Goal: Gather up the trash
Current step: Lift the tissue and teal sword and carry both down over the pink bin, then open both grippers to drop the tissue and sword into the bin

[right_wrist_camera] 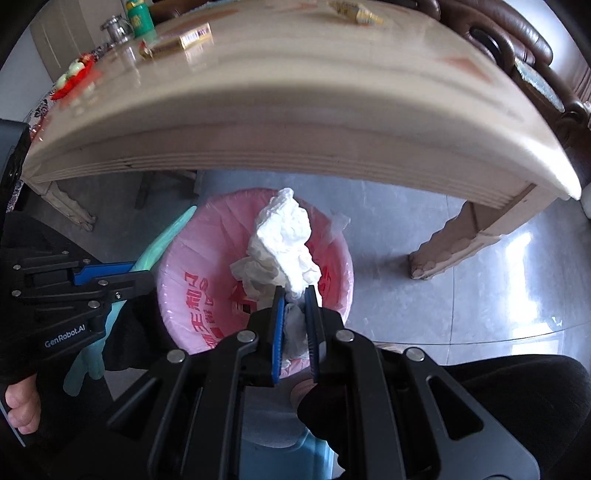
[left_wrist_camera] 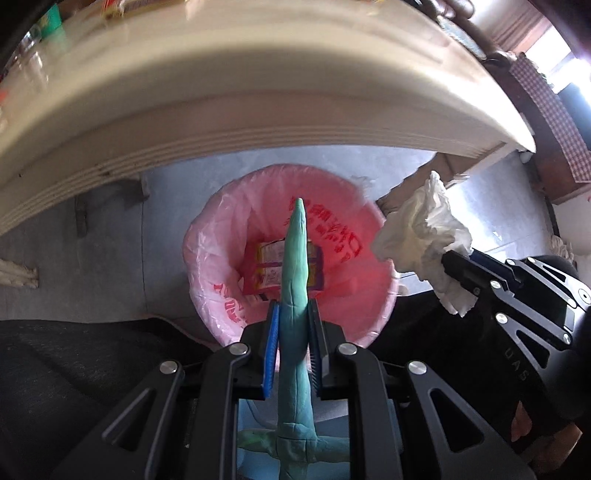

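While its two blue-padded jaws press together on a teal rubber glove (left_wrist_camera: 294, 280), the left tool (left_wrist_camera: 293, 325) holds that glove with its long axis running straight ahead, the tip pointing forward over the bin and the fingers trailing back under the tool. The right tool (right_wrist_camera: 294, 302) is clamped on a crumpled white tissue (right_wrist_camera: 284, 243), which bunches up and forward from the jaws, above the bin's mouth. "GenRobot.AI" is printed in white on the side of the left tool in the right wrist view; the letters "UAS" show on the right tool's body in the left wrist view.

Below both tools stands a trash bin (left_wrist_camera: 384, 280) lined with a pink plastic bag (right_wrist_camera: 192, 273) carrying red Chinese characters, too warped to read fully. At its bottom lies a yellow and purple snack wrapper (left_wrist_camera: 267, 269), its print not legible. Beyond the bin, the pale wooden table (right_wrist_camera: 295, 125) edge arches overhead, bearing a green bottle (right_wrist_camera: 139, 18) and a flat gold box (right_wrist_camera: 184, 38). Grey floor tiles (right_wrist_camera: 480, 295) spread around.
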